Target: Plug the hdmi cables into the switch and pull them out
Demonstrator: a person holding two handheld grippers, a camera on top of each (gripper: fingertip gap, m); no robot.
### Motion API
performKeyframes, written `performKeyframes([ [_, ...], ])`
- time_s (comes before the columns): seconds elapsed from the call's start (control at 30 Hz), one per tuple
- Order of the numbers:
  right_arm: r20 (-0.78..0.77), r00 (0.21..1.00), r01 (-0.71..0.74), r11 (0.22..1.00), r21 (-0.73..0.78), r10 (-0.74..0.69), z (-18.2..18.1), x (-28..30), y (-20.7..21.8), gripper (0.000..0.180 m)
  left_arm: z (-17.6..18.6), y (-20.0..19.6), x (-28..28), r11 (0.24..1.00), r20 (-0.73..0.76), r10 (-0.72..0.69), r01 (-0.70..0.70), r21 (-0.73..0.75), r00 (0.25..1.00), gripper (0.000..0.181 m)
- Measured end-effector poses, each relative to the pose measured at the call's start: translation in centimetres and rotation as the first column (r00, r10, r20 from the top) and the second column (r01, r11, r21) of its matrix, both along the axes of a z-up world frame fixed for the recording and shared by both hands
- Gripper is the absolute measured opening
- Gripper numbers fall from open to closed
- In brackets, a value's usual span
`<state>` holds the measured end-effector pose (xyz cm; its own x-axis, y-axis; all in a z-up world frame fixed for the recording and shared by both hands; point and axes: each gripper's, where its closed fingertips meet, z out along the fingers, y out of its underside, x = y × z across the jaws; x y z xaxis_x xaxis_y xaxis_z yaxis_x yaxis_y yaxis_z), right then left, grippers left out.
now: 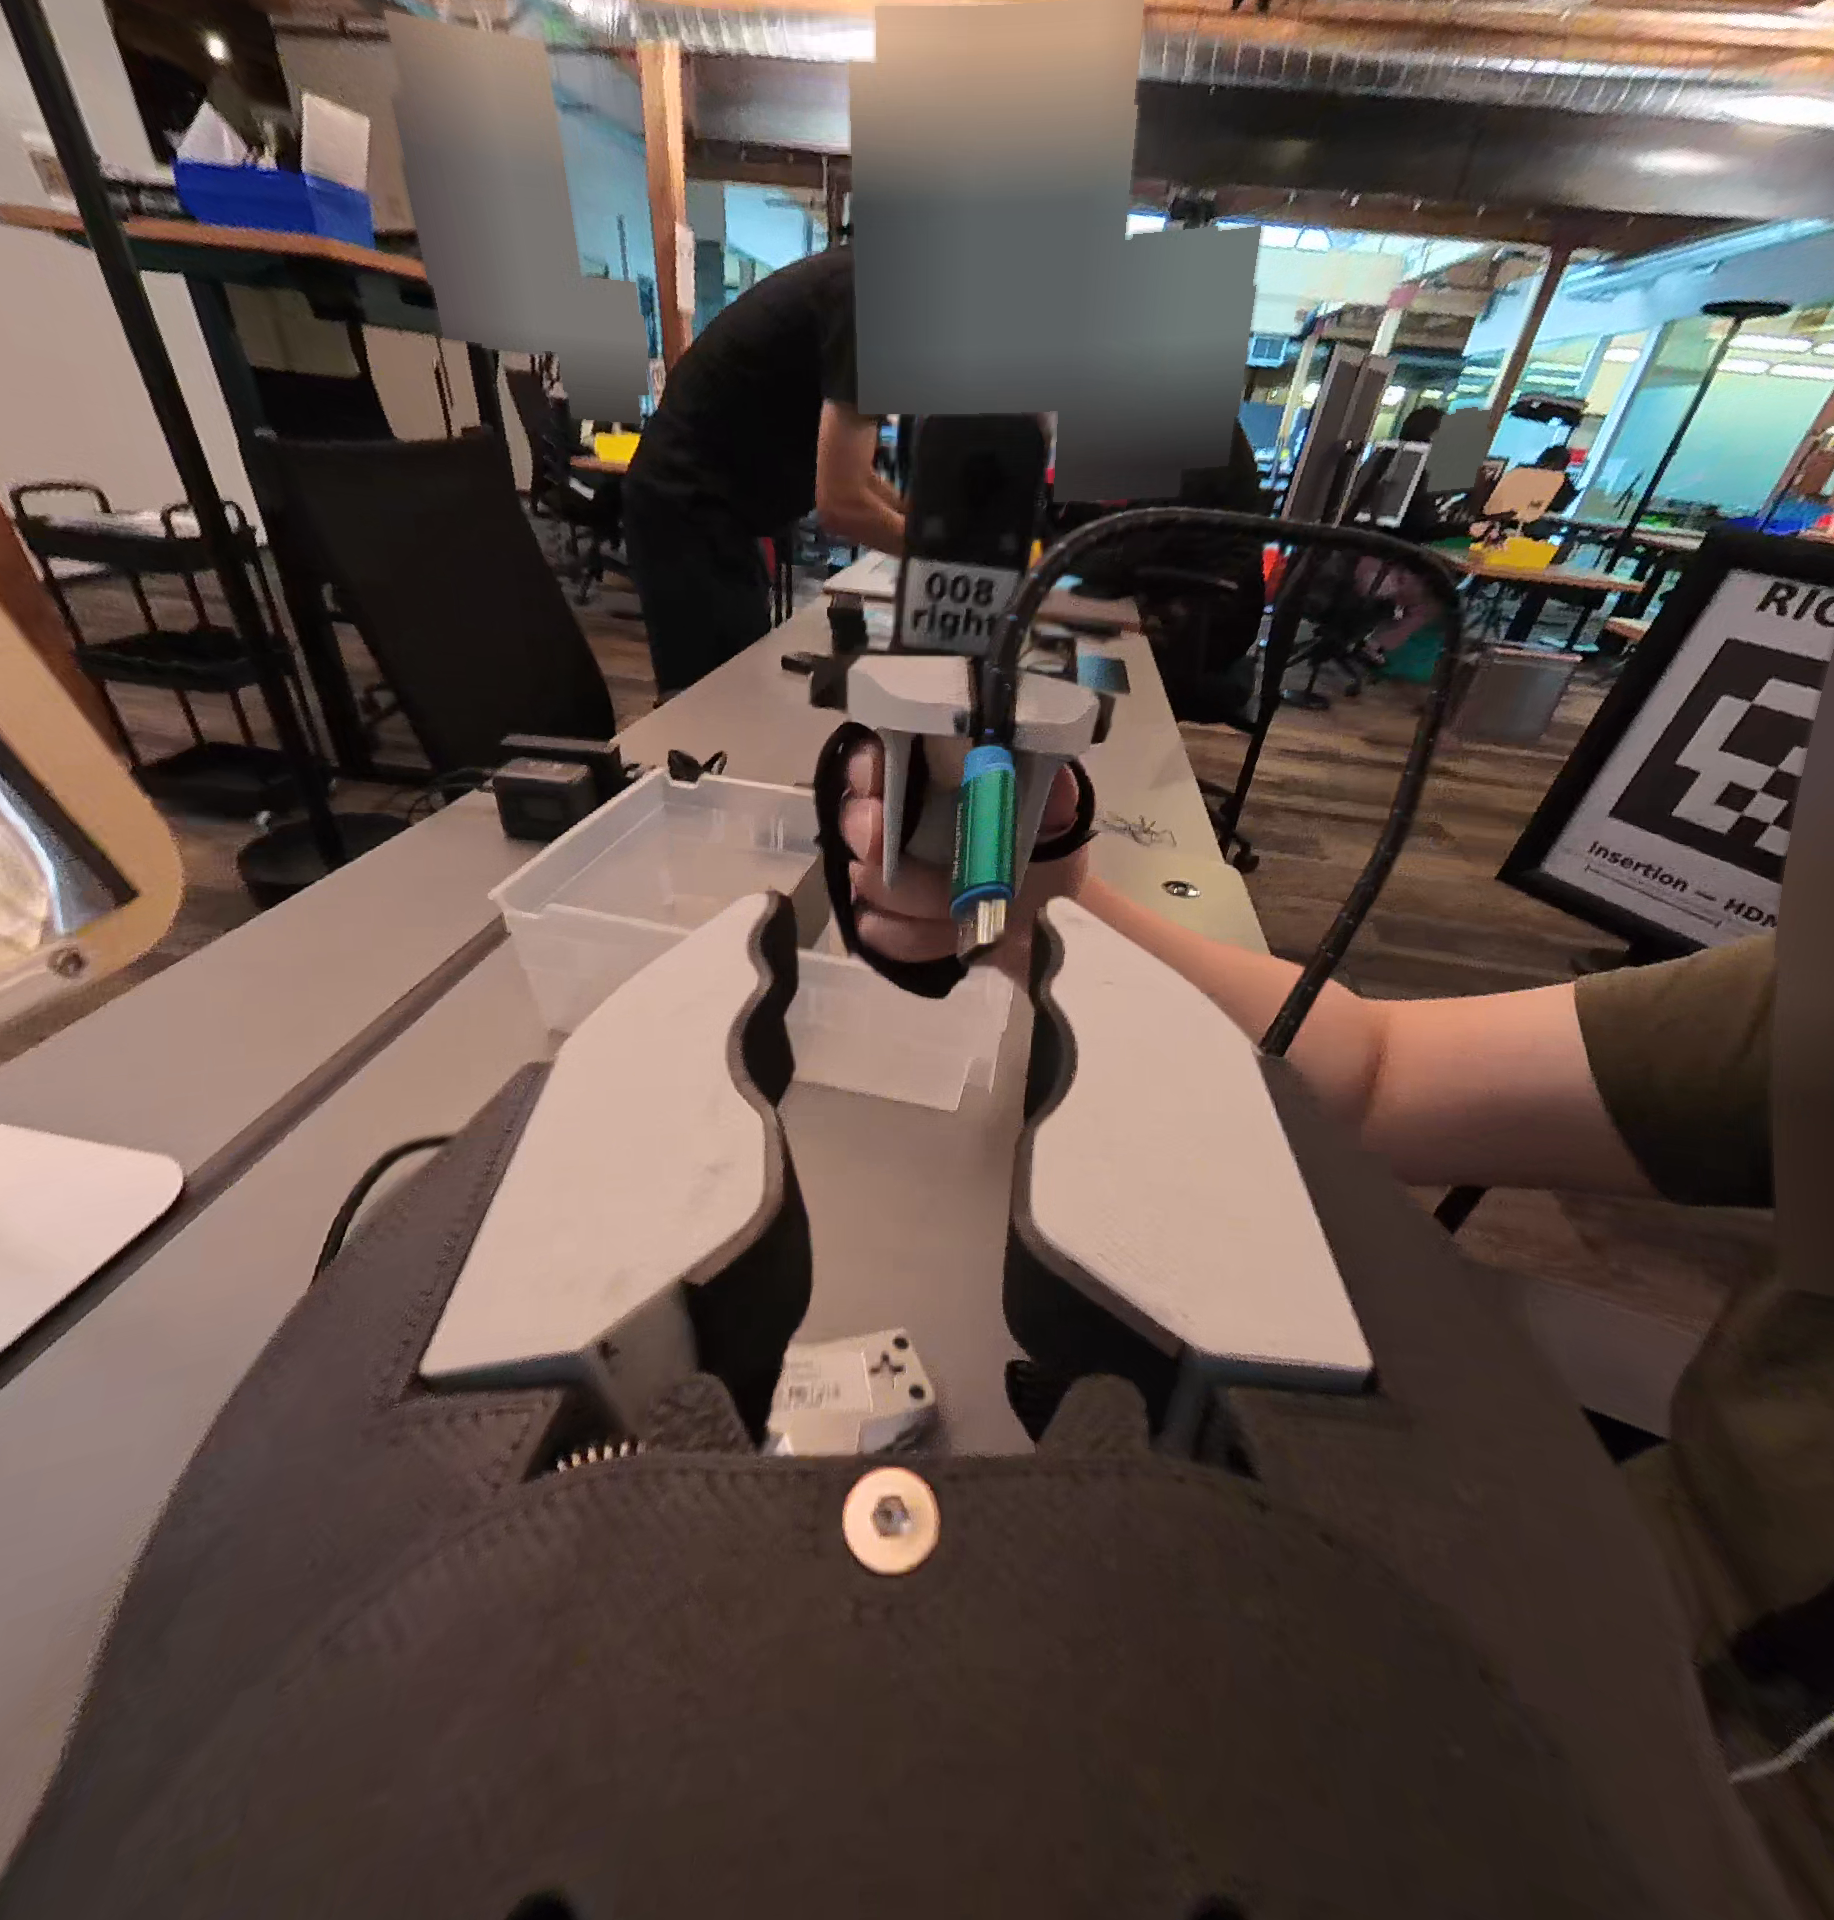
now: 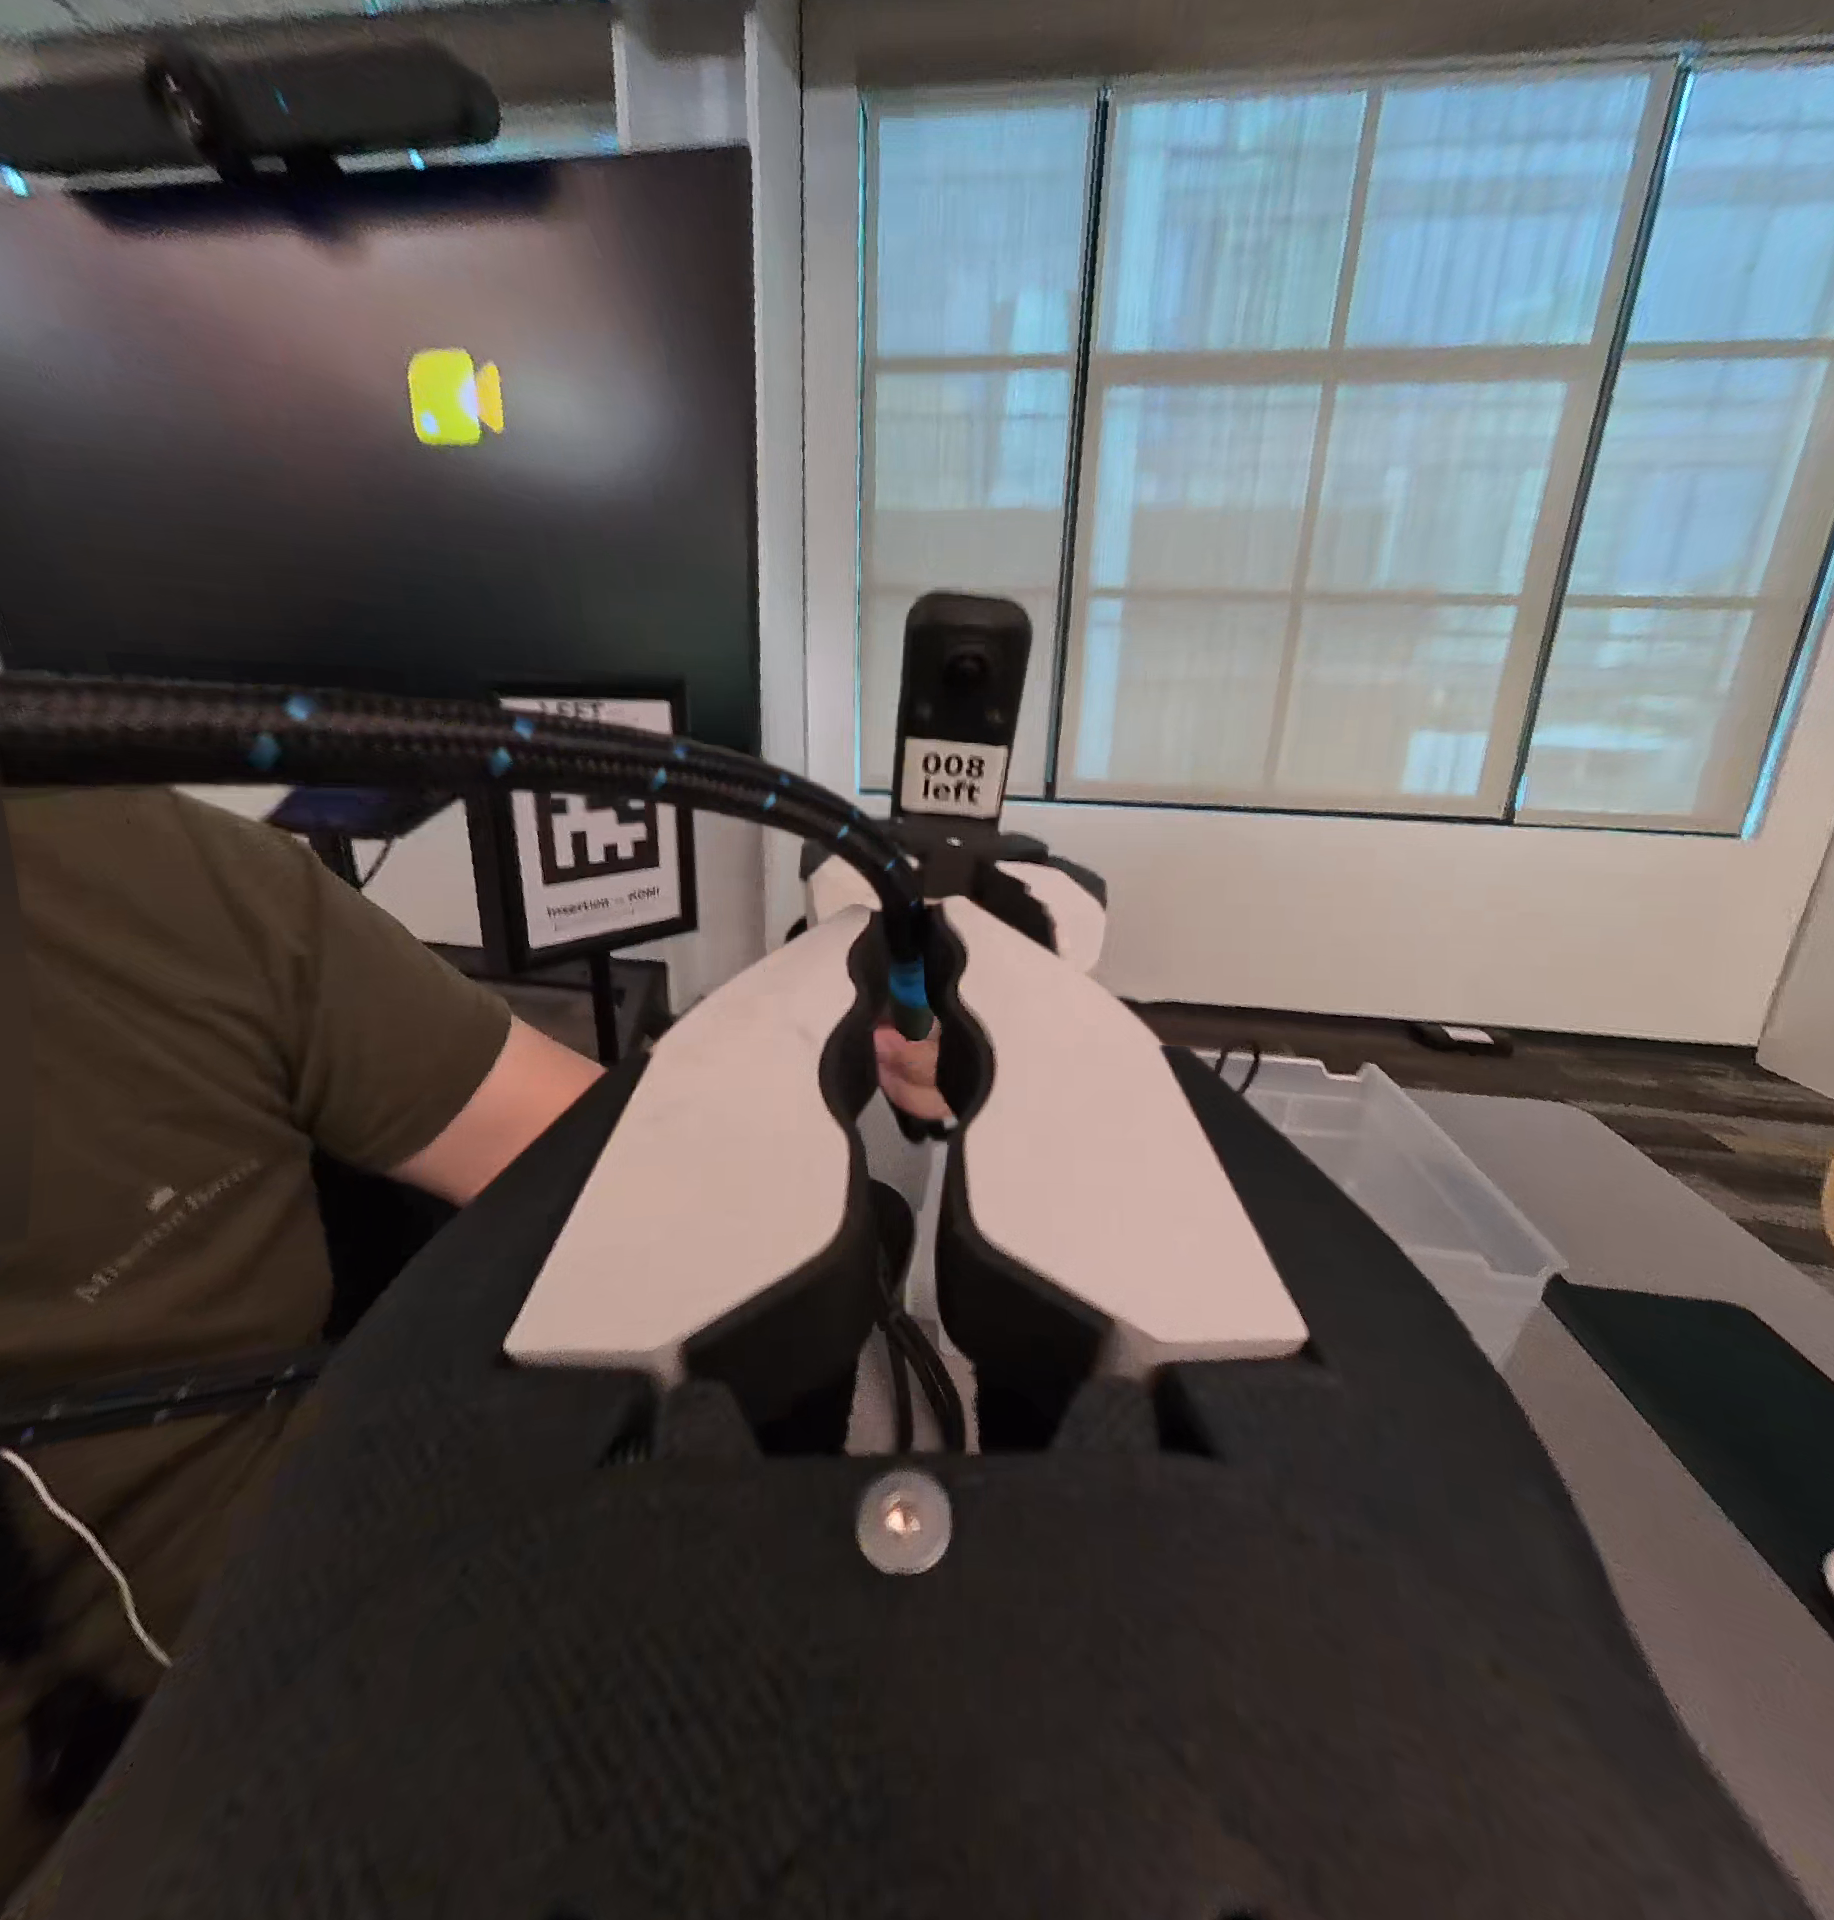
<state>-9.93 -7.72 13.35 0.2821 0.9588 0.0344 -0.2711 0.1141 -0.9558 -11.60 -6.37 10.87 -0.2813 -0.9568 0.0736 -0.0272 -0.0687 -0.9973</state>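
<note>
Left claw: released, its two grey fingers spread wide with nothing between them; it is raised over the grey surface and looks straight across at the other claw.
Right claw: clenched on the HDMI cable just behind the plug; in the left wrist view it appears head-on, gripped by a person's hand in a black strap.
HDMI plug: green metal body with a blue collar, held between the right claw's fingers, its silver tip aimed down and toward the left claw; the tip sits level with the gap between the left claw's fingertips but farther off, not touching them.
HDMI cable: black braid with blue flecks; it rises from the plug, arches over and falls past the person's forearm. In the right wrist view it sweeps in from the left edge and bends down into the claw.
Switch: a small silver box on the surface, seen low between the bases of the left claw's fingers, well apart from the plug.
Clear bin: a see-through plastic tub on the surface, between the two claws and below them.
Framed marker sign: stands off to the right of the surface.
</note>
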Motion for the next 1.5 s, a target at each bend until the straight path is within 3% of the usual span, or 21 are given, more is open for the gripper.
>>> performKeyframes([
  [0.23, -0.069, 0.998, -0.007, 1.0, 0.004, 0.007, 0.6, -0.6, 0.0, 0.007, 0.1, -1.8, 1.3, 0.997, 0.08, -0.001, -0.005, 0.076, 0.997, 0.011],
  [0.3, -0.111, 0.993, -0.041, 0.999, 0.0, 0.041, 0.8, -0.5, -0.2, 0.007, 0.5, -2.0, 1.3, 0.995, 0.103, 0.014, -0.024, 0.097, 0.995, 0.011],
  [0.37, -0.202, 0.972, -0.125, 0.992, -0.023, 0.118, 1.3, -0.1, -0.5, 0.007, 0.7, -2.5, 1.4, 0.972, 0.133, 0.067, -0.095, 0.214, 0.989, 0.011],
  [0.47, -0.404, 0.877, -0.314, 0.947, -0.07, 0.261, 2.4, 1.1, -0.7, 0.006, 0.9, -3.1, 1.4, 0.891, 0.16, 0.162, -0.214, 0.4, 0.974, 0.019],
  [0.53, -0.471, 0.828, -0.386, 0.918, -0.086, 0.304, 2.4, 1.7, -0.5, 0.007, 0.9, -2.9, 1.6, 0.865, 0.147, 0.23, -0.271, 0.421, 0.962, 0.024],
  [0.7, -0.445, 0.852, -0.352, 0.931, -0.094, 0.277, 1.8, 1.3, -0.2, 0.007, 1.5, -1.7, 1.5, 0.879, 0.155, 0.323, -0.357, 0.315, 0.934, 0.028],
  [0.87, -0.399, 0.884, -0.285, 0.957, -0.05, 0.242, 1.7, 0.3, -0.4, 0.007, 1.7, -2.3, 1.4, 0.941, 0.15, 0.238, -0.266, 0.212, 0.96, 0.009],
  [1.07, -0.314, 0.939, -0.153, 0.988, -0.019, 0.139, 1.5, -0.1, -0.1, 0.007, 2.4, -1.9, 0.9, 0.989, 0.15, 0.144, -0.147, 0.011, 0.978, 0.013],
  [1.1, -0.303, 0.944, -0.143, 0.99, -0.017, 0.131, 1.4, -0.3, -0.1, 0.007, 2.7, -1.8, 0.8, 0.99, 0.17, 0.139, -0.141, -0.001, 0.976, 0.019],
  [1.27, -0.316, 0.939, -0.156, 0.987, -0.042, 0.135, 1.3, -0.8, 0.2, 0.007, 2.5, -1.6, 0.3, 0.989, 0.131, 0.134, -0.142, 0.051, 0.982, 0.012],
  [1.33, -0.248, 0.963, -0.098, 0.994, 0.048, 0.107, 1.1, -1.1, -0.3, 0.012, 2.5, -1.8, 0.0, 0.997, 0.082, 0.079, -0.078, -0.008, 0.994, 0.011],
  [1.4, -0.125, 0.991, 0.07, 0.973, 0.222, -0.043, 0.5, -1.2, -0.7, 0.023, 2.5, -2.0, -0.6, 0.992, 0.014, -0.012, 0.013, -0.128, 1.0, 0.012],
  [1.5, 0.092, 0.933, 0.251, 0.815, 0.523, -0.347, -0.8, -1.3, -0.9, 0.03, 1.7, -2.0, -1.3, 0.962, -0.08, -0.12, 0.096, -0.257, 0.99, 0.012],
])
